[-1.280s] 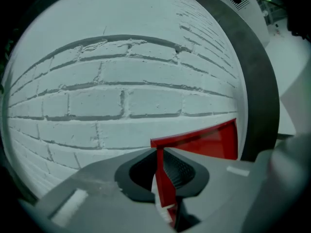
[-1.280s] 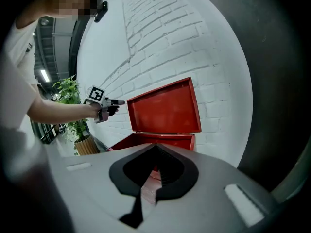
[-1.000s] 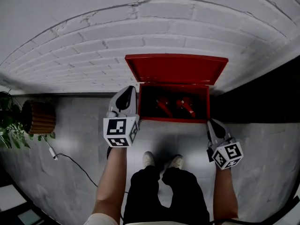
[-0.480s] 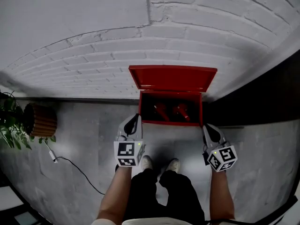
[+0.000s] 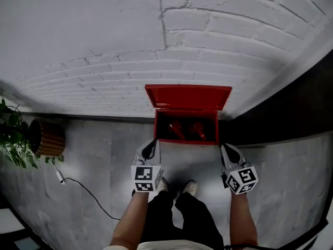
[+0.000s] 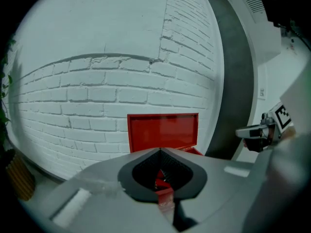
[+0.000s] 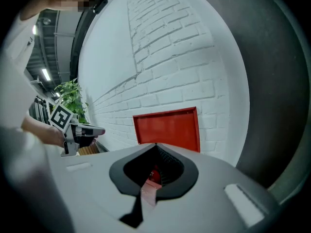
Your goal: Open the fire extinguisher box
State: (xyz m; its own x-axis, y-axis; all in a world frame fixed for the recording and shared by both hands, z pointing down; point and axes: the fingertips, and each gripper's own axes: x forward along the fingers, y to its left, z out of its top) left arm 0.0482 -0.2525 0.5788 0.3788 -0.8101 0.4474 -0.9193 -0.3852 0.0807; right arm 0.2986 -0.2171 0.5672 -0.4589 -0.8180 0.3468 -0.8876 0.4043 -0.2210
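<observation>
A leafy plant [image 5: 9, 139] and a ribbed wooden pot [image 5: 50, 138] stand at the far left, with a thin cable [image 5: 86, 188] trailing over the grey floor [image 5: 99, 150]. The left tool [image 5: 151, 144] is closed and empty, just short of the box's left front corner. The red box [image 5: 186, 141] sits on the floor against the white brick wall [image 5: 104, 40]. Its lid [image 5: 188, 97] is raised upright, showing two red extinguishers [image 5: 176, 130] inside. The right tool [image 5: 225, 148], also closed and empty, hovers near the box's right front corner.
</observation>
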